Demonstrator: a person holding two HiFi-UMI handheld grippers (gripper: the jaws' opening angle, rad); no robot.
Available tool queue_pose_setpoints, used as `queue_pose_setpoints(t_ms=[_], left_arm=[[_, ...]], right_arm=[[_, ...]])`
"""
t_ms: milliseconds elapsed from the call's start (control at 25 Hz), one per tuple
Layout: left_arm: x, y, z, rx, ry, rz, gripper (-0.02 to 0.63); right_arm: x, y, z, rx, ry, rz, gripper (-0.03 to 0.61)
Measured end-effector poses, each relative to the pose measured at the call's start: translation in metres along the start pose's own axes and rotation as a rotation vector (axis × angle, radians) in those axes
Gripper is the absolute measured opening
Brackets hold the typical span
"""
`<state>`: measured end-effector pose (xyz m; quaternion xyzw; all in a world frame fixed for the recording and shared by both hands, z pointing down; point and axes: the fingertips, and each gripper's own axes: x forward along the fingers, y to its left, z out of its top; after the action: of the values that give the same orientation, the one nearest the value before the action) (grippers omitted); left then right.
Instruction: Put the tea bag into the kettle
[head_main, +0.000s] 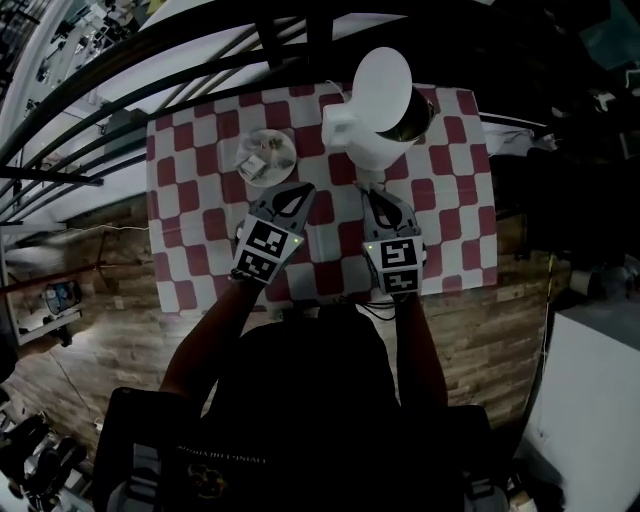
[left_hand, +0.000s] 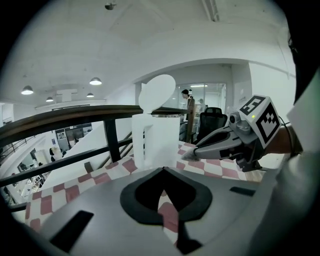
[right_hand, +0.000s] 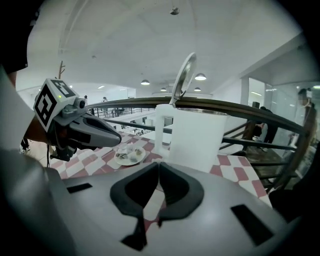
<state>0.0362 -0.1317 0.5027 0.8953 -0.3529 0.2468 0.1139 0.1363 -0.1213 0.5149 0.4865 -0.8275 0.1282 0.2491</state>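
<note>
**Item 1. Plate (head_main: 288, 147) with tea bags (head_main: 256, 165).** A small white dish on the left half of the checked cloth (head_main: 450, 200) that covers the worktop. It holds a little heap of tea bags, too small here to count or tell apart. Nothing is touching the heap.
- Handling, by judgement: very light, soft and easily crushed, and likely to slide on the glazed dish. A loose corner or a tag, if there is one, looks like the best place to pinch. A light nip should do, taken from above so the neighbouring bags stay put.

**Item 2. Left tongs (head_main: 300, 188).** Just this side of the plate, pointing towards it but clear of it. In the left gripper view the tips meet with nothing between them, so they are clenched and empty.

**Item 3. Right tongs (head_main: 368, 190).** Beside the left pair, with the nose near the foot of the kettle. The tips are together with nothing between them.

**Item 4. Kettle (head_main: 372, 140).** White, with the handle on its left as seen from the head view. It stands upright at the far edge of the cloth, to the right of the plate. The lid (head_main: 383, 82) is tipped up, so the mouth is open to receive.
- Handling, by judgement: rigid and steady, and should need no holding.
</note>
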Motion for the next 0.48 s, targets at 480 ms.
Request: queue_pose_setpoints(t_ms=[480], left_arm=[[0.015,-0.031,0.044,0.085,-0.073,-0.081,0.003]], right_arm=[[-0.052,-0.047,0.015,0.01,-0.054,-0.176,0.025]])
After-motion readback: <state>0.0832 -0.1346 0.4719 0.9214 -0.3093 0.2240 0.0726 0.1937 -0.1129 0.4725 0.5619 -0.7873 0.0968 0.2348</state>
